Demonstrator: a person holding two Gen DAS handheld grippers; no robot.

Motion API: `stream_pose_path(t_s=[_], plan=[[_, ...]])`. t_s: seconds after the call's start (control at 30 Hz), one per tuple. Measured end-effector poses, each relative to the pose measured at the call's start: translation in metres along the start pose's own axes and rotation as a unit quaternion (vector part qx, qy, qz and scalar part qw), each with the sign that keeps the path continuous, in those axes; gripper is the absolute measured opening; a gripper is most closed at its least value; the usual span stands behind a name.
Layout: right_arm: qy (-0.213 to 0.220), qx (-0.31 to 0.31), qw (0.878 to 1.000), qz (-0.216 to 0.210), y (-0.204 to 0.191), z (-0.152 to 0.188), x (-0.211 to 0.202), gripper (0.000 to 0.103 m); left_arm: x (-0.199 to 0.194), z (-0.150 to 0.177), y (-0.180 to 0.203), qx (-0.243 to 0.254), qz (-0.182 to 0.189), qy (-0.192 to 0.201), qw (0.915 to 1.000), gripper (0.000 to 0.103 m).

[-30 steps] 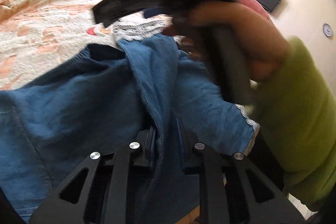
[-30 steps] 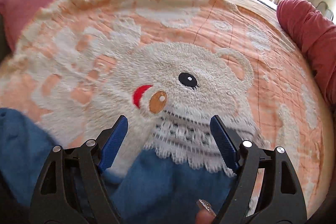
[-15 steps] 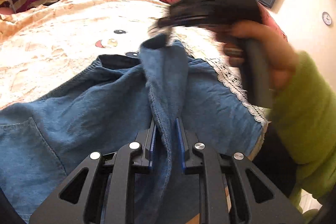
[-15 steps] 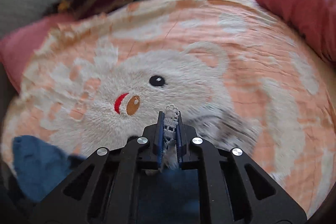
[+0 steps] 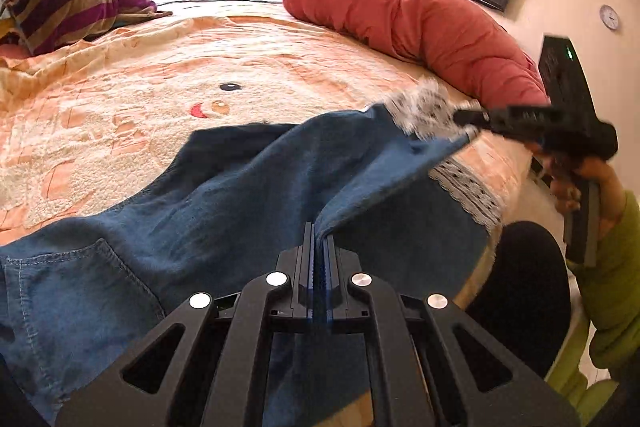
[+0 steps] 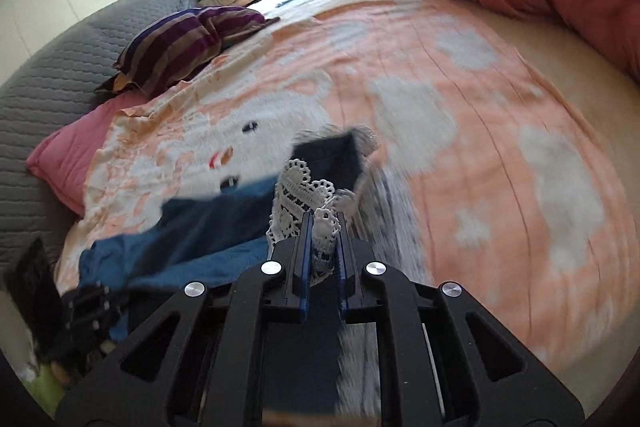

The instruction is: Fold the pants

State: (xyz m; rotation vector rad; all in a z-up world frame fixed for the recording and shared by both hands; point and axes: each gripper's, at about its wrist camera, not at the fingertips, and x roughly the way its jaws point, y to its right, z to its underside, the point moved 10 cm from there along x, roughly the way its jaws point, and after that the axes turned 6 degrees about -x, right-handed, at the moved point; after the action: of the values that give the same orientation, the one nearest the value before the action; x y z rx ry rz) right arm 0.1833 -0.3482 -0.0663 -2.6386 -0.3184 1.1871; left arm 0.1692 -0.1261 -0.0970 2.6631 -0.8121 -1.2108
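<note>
1. Your right tongs have snapped shut on the white lace hem of the blue denim pants. A second ago they stood wide apart over that trim; now the lace bunches up between the blue pads and pokes out just ahead of the tips.

2. That right hand has swung the hem well out to the side. From your left tongs' camera, the right tongs sit far off to the right, over by the long red bolster, where a moment ago they were almost straight ahead. The pant leg now runs as a raised ridge from one set of tongs to the other.

3. Your left tongs are clenched tight on a fold of the denim, further up the leg. They pinched looser a moment back; now the pads look fully pressed together with cloth between them.

4. The rest of the pants lie spread on the peach bear-print bedspread, down and to the left of your left tongs, with a stitched pocket close by on that side. The second lace-trimmed leg rests flat on the bed just beneath the lifted one.

5. What this means: you've got both ends of one leg in hand and lifted, so I'd say the grasping is done and the fold itself hasn't landed yet. Watch that lace; it looks a thin hold.
</note>
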Motion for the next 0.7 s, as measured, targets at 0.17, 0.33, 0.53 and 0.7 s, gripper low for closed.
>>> stream_pose_path(t_s=[0.17,0.33,0.53,0.7], plan=[[-0.012,0.01,1.0,-0.002,0.009,0.038,-0.016,0.005,-0.002,0.016,0.011,0.026,-0.004,-0.014,0.9996,0.003],[-0.018,0.02,1.0,0.007,0.019,0.058,-0.023,0.005,-0.003,0.034,0.023,0.04,-0.005,-0.027,0.9988,0.003],[-0.025,0.035,0.999,0.027,0.035,0.072,-0.025,0.005,-0.002,0.049,0.031,0.058,-0.008,-0.042,0.9974,0.003],[-0.05,0.008,0.996,0.076,0.047,0.083,-0.021,0.024,0.005,0.062,0.033,0.071,-0.017,-0.059,0.9956,0.003]])
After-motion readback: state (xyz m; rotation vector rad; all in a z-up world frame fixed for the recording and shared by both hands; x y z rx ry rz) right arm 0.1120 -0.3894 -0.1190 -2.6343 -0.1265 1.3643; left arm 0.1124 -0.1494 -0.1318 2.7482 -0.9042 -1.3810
